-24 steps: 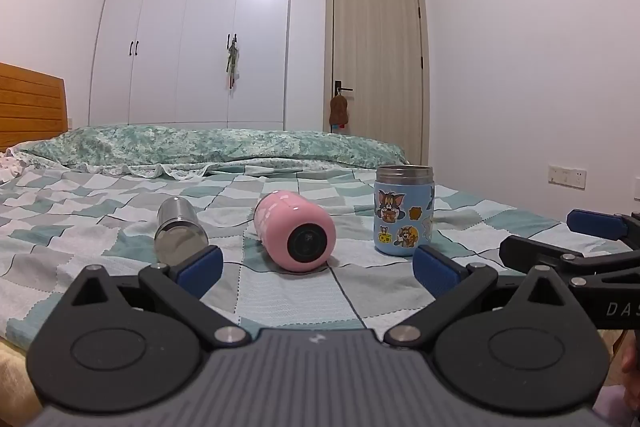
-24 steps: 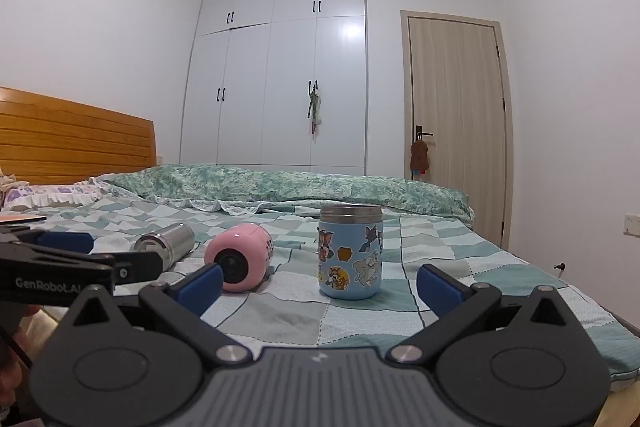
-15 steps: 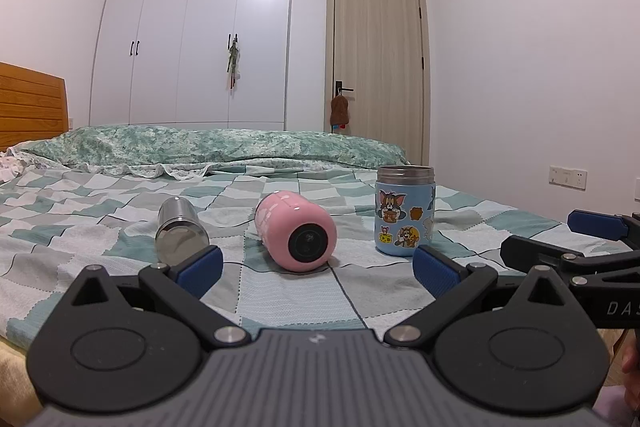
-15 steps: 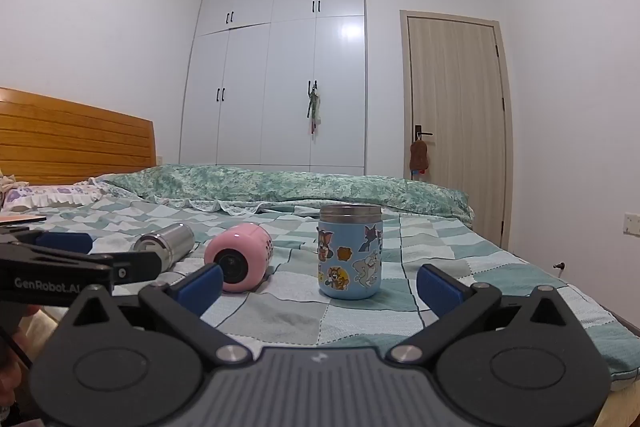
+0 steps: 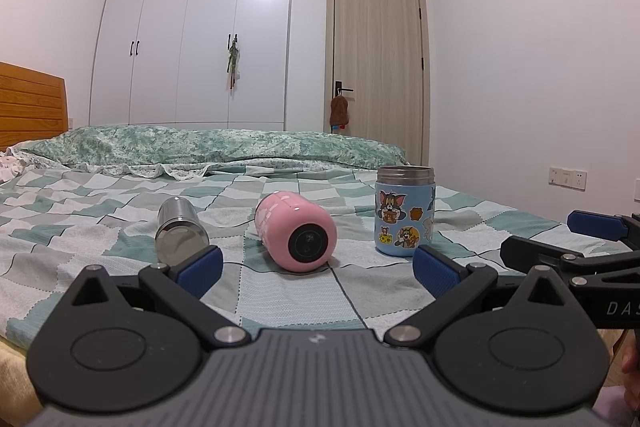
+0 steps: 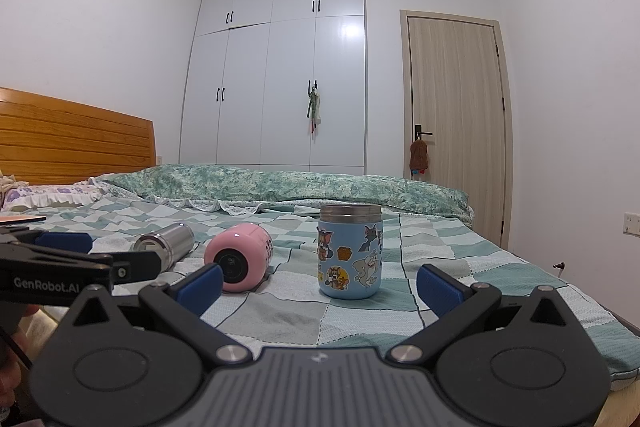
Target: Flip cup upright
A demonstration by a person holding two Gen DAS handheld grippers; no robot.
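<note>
We held both hand-held grippers, left (image 5: 316,265) and right (image 6: 318,281), spread wide and empty; the pink cup (image 5: 297,231), at 12 o'clock on the soft bed (image 5: 288,299), could roll or topple.

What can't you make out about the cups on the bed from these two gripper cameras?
- Steel cup: near end partly behind the left gripper fingertip, left view.
- Pink cup: print on its dark end too small, both views.
- Blue sticker cup: inside unseen, camera below rim.

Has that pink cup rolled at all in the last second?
No. The pink cup lies on its side in the same place, between the steel cup and the upright cartoon cup.
</note>
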